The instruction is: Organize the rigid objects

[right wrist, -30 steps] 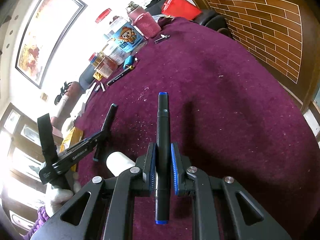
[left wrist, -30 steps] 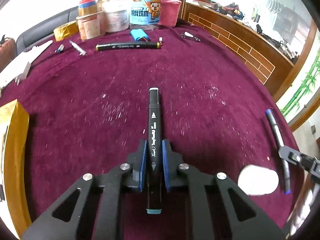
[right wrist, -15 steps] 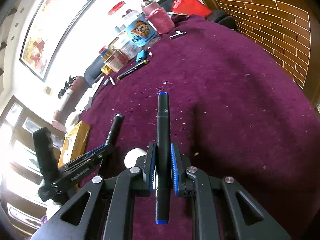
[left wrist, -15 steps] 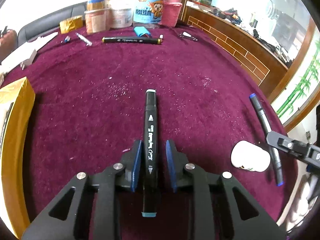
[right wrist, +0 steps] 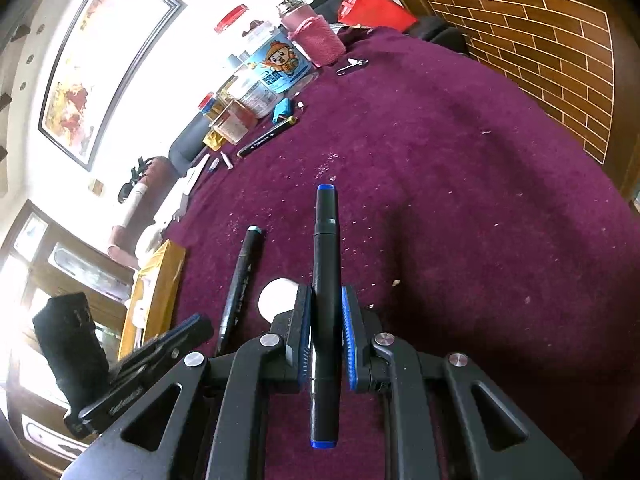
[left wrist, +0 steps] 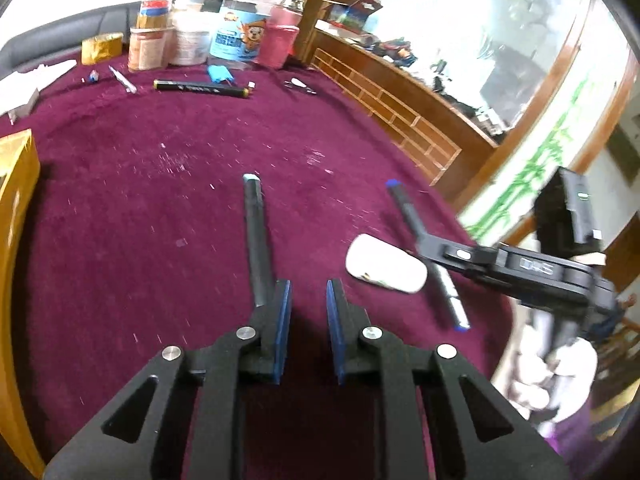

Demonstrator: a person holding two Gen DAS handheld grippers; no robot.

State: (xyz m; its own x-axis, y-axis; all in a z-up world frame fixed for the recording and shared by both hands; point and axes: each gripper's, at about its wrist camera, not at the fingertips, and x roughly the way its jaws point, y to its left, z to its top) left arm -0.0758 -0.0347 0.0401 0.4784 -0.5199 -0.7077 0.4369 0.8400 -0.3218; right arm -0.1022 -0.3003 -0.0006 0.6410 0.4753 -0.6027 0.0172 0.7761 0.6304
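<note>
**One marker down, one in hand, more to go**

On the table (left wrist: 160,184), the sorting looks barely begun. The left claw (left wrist: 308,284) is narrowly parted and empty, its jaws having just been closing on nothing. The grey marker (left wrist: 256,236) lies just left of it. The right claw (right wrist: 324,292) grips the blue marker (right wrist: 326,240), near centre, not yet placed. A bottle (left wrist: 384,268) lies between them, and a far marker (left wrist: 200,89) waits untouched.

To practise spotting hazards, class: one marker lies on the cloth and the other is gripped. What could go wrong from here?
1. The right gripper holds the blue-capped marker just beside the white bottle; lowering it might set the bottle rolling.
2. The left gripper, jaws just closing on nothing, is close beside the lying marker and might nudge it askew.
</note>
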